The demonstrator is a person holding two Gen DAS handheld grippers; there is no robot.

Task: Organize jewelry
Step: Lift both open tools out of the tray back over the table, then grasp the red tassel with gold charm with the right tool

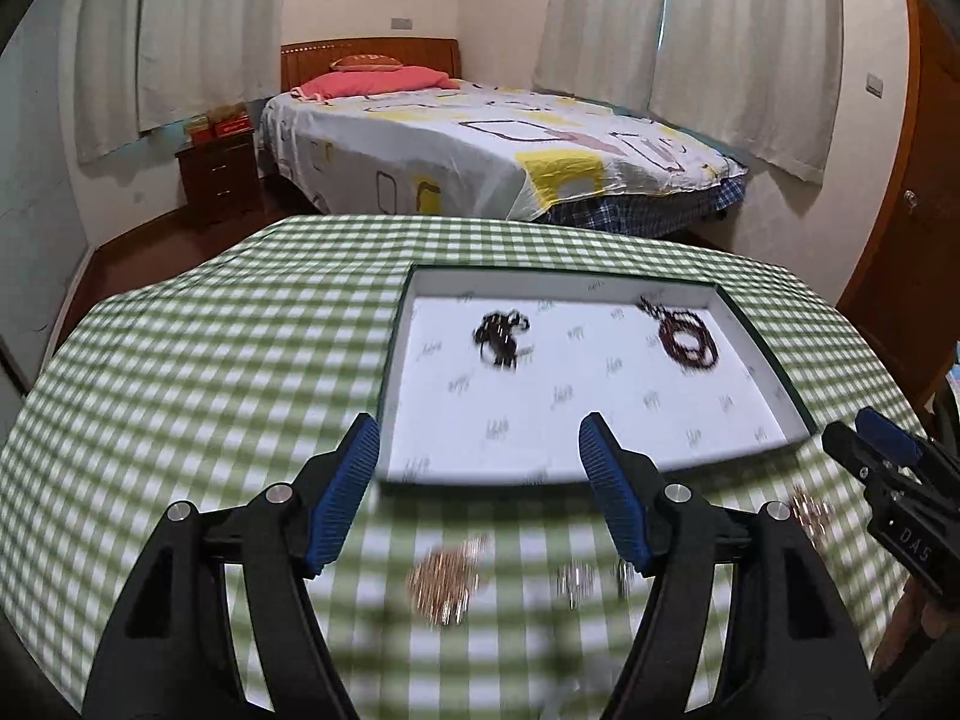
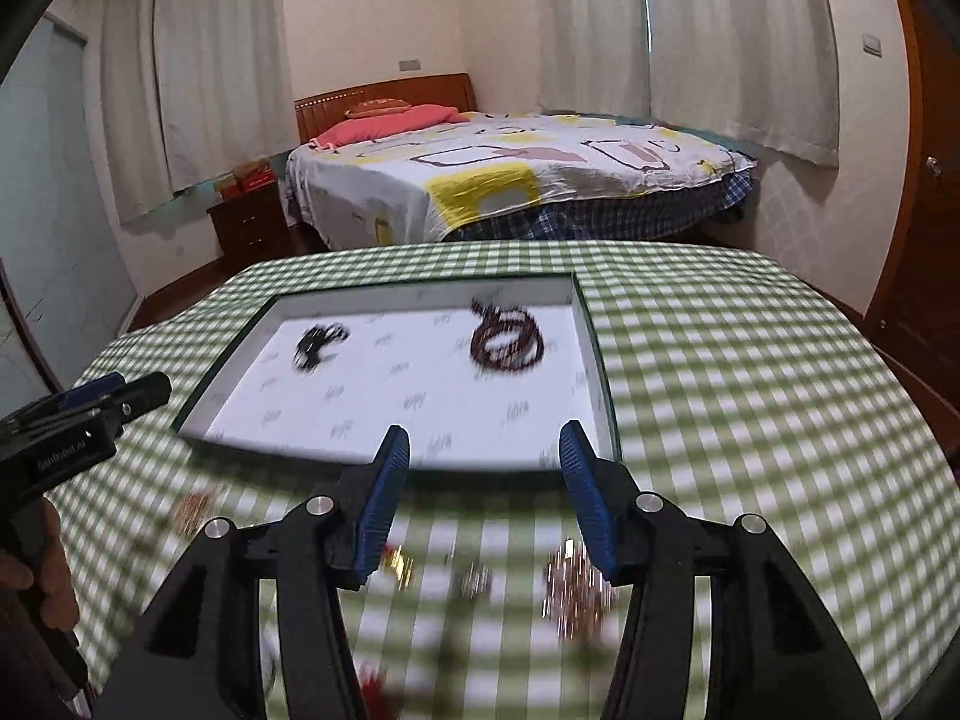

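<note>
Two bead strings – a black one (image 1: 501, 339) and a reddish-brown coil (image 1: 687, 339) – already lie in the white tray (image 1: 420, 438). Several blurred gold pieces (image 1: 444, 582) remain on the checked cloth (image 1: 180, 360) near it. Left gripper (image 1: 480, 450) and right gripper (image 2: 485, 456) hover with fingers apart, empty.

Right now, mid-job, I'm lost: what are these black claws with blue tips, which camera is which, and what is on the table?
The claws are hand-held grippers, one in each of a person's hands; there is no robot arm. Each picture comes from a camera mounted on one gripper, looking along its fingers. The left gripper and right gripper are both open and hold nothing. Each one also shows at the edge of the other's view.

On the green checked tablecloth sits a shallow white tray holding a black bead string and a dark red coiled bead string. In front of the tray, loose on the cloth, lie blurred shiny pieces, such as a gold-coloured cluster.
</note>
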